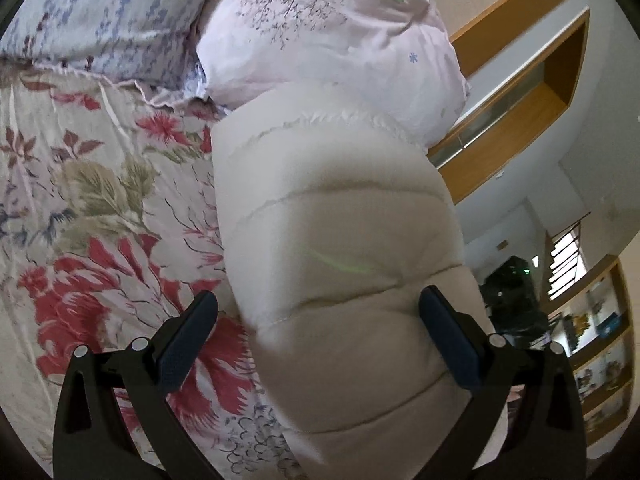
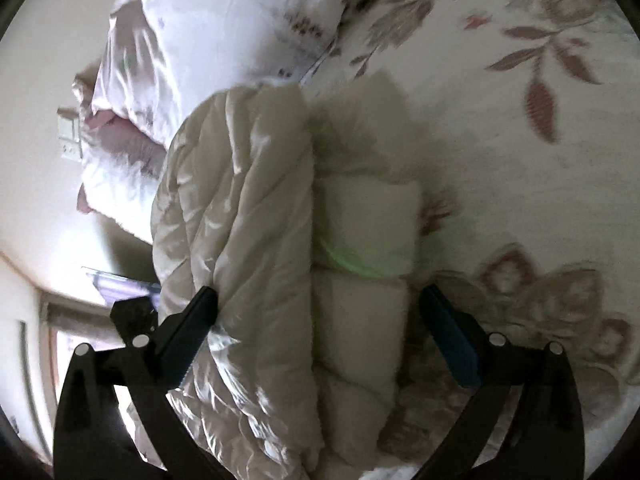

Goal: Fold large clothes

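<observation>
Home bedroom: floral bedsheet, pillows, wooden shelving along wall.

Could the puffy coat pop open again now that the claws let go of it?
It might. Both the left gripper and right gripper stand open, so nothing pins the folded cream puffer coat, and its springy padding could unfold. It lies near the side of the floral bed sheet, so it might also slide off.

1. The puffy jacket is cream quilted cloth, satiny and glossy on its creased shell.
2. The bedsheet is matt floral printed cloth.
3. The gripper fingers look like matt black plastic with textured pads.
</observation>
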Available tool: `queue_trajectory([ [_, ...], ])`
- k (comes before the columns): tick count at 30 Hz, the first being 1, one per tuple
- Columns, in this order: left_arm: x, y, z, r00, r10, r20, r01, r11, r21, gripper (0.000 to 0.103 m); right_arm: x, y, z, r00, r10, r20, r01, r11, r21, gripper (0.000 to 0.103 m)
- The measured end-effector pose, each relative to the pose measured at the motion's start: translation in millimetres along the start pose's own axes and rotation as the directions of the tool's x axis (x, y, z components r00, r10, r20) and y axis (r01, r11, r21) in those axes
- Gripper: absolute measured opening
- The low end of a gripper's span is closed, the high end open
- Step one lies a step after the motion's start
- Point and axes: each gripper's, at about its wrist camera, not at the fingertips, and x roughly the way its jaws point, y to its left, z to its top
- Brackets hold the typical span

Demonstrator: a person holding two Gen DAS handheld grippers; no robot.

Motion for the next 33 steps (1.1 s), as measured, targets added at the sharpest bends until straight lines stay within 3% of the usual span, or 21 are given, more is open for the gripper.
queue_trajectory([
  [6,4,3,-2,0.996,-0.073,-0.043,0.071,0.996,-0.048,0.102,30,23,-1,0.994,0.032,-0.102,-0.04,0.997,-0.07,0.101],
  [11,4,1,-4,0.994,-0.098,-0.049,0.095,0.994,-0.047,0.101,42,36,-4,0.991,0.035,-0.126,-0.049,0.993,-0.109,0.101],
  [14,4,-1,-4,0.993,-0.108,-0.048,0.106,0.993,-0.043,0.092,48,39,-9,0.987,0.076,-0.138,-0.09,0.991,-0.1,0.085],
  [18,-3,-1,-2,0.995,-0.101,-0.022,0.1,0.994,-0.051,0.074,49,37,-14,0.975,0.177,-0.135,-0.188,0.98,-0.071,0.053],
  [21,-12,-4,0,0.997,-0.08,0.0,0.08,0.996,-0.043,0.062,51,48,-18,0.972,0.204,-0.121,-0.215,0.972,-0.094,0.042],
  [25,-39,-5,5,0.997,-0.056,0.044,0.057,0.998,-0.024,0.055,58,78,-20,0.967,0.224,-0.123,-0.242,0.958,-0.152,0.036],
  [33,-91,14,27,0.989,0.062,0.132,-0.059,0.998,-0.027,0.054,106,141,-16,0.957,0.24,-0.162,-0.275,0.928,-0.252,0.036],
])
